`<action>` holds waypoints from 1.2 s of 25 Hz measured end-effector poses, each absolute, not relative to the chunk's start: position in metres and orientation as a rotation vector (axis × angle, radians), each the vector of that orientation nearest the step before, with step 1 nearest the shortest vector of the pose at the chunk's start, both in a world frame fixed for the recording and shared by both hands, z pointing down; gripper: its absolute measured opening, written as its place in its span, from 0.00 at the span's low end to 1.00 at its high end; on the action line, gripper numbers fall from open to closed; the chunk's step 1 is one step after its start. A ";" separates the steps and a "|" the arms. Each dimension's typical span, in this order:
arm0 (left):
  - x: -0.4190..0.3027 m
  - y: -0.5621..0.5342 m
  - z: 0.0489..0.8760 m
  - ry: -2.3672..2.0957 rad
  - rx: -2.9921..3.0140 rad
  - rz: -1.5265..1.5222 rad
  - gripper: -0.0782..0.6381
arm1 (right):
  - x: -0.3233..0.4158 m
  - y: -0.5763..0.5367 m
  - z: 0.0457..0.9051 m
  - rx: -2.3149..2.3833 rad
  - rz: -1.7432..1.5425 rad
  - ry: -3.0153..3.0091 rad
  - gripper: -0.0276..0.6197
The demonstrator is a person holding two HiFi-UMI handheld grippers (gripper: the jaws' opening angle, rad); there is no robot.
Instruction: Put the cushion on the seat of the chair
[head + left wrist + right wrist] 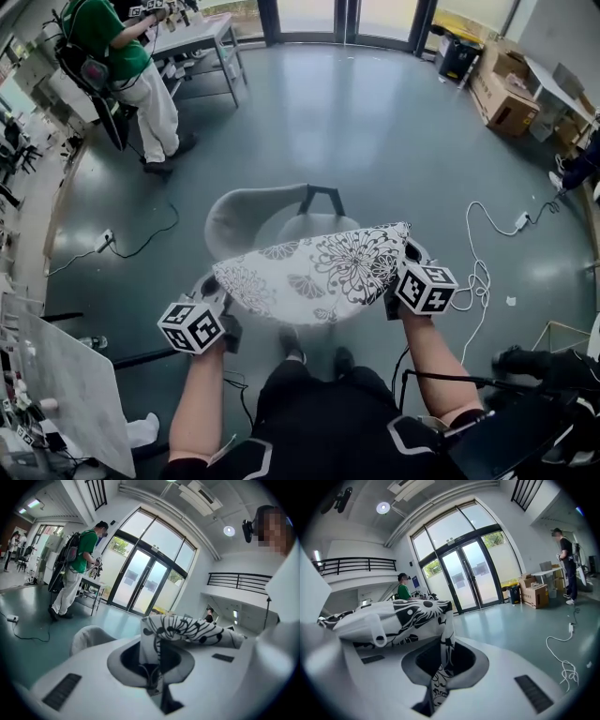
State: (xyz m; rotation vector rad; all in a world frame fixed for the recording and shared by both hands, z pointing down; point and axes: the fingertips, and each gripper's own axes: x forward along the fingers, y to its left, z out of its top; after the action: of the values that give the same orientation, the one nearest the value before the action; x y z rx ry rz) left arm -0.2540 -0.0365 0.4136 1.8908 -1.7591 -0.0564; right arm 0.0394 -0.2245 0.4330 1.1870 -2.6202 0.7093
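Note:
A white cushion (314, 272) with a black flower print hangs between my two grippers, stretched flat above the grey shell chair (246, 217). My left gripper (217, 287) is shut on the cushion's left corner (152, 641). At the cushion's right corner (443, 658) my right gripper (401, 272) is shut as well. The chair's seat (305, 227) lies partly hidden under the cushion; its curved back (89, 637) shows to the left in the left gripper view.
A person in a green top (122, 56) stands at a table (202, 37) far left. Cardboard boxes (506, 94) sit far right. White cables (487, 244) trail on the floor to the right, a black cable (141, 239) to the left. A white board (66, 394) leans near left.

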 end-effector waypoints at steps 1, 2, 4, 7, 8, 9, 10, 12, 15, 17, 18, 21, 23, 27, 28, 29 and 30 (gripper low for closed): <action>-0.258 -0.043 0.418 -1.742 1.886 -0.048 0.15 | 0.038 -0.227 0.440 1.195 0.724 -2.603 0.08; -0.263 -0.049 0.424 -1.720 1.876 -0.042 0.15 | 0.036 -0.230 0.448 1.203 0.748 -2.582 0.08; -0.271 -0.060 0.441 -1.667 1.848 -0.029 0.15 | 0.032 -0.233 0.466 1.221 0.809 -2.532 0.08; -0.281 -0.074 0.469 -1.589 1.815 0.002 0.15 | 0.027 -0.235 0.496 1.249 0.868 -2.452 0.08; -0.284 -0.079 0.477 -1.567 1.809 0.016 0.15 | 0.026 -0.237 0.506 1.255 0.880 -2.429 0.08; -0.286 -0.084 0.486 -1.547 1.806 0.030 0.15 | 0.025 -0.239 0.516 1.261 0.891 -2.407 0.08; -0.288 -0.089 0.495 -1.527 1.805 0.043 0.15 | 0.025 -0.242 0.526 1.267 0.902 -2.384 0.08; -0.290 -0.099 0.514 -1.485 1.797 0.067 0.15 | 0.025 -0.245 0.547 1.283 0.927 -2.334 0.08; -0.289 -0.109 0.545 -1.417 1.770 0.108 0.15 | 0.030 -0.243 0.581 1.306 0.967 -2.253 0.08; -0.288 -0.116 0.564 -1.382 1.759 0.140 0.15 | 0.034 -0.241 0.603 1.318 0.999 -2.202 0.08; -0.288 -0.119 0.572 -1.366 1.756 0.154 0.15 | 0.036 -0.240 0.613 1.323 1.019 -2.178 0.08; -0.290 -0.125 0.593 -1.318 1.749 0.194 0.15 | 0.037 -0.234 0.640 1.345 1.071 -2.111 0.08; -0.290 -0.126 0.605 -1.289 1.745 0.216 0.15 | 0.038 -0.228 0.656 1.365 1.112 -2.074 0.08; -0.288 -0.133 0.631 -1.227 1.724 0.252 0.15 | 0.044 -0.219 0.684 1.411 1.224 -2.004 0.08; -0.288 -0.137 0.639 -1.211 1.714 0.268 0.15 | 0.046 -0.218 0.694 1.419 1.254 -1.981 0.08; -0.287 -0.141 0.648 -1.198 1.702 0.282 0.15 | 0.048 -0.217 0.703 1.421 1.285 -1.960 0.08; -0.286 -0.145 0.656 -1.187 1.692 0.295 0.15 | 0.049 -0.217 0.713 1.417 1.309 -1.943 0.08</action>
State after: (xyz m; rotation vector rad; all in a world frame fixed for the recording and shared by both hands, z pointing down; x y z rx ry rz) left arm -0.2862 -0.1452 0.6557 1.6915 -1.1874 0.2950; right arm 0.0495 -0.2169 0.7128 1.4175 -1.9434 1.3093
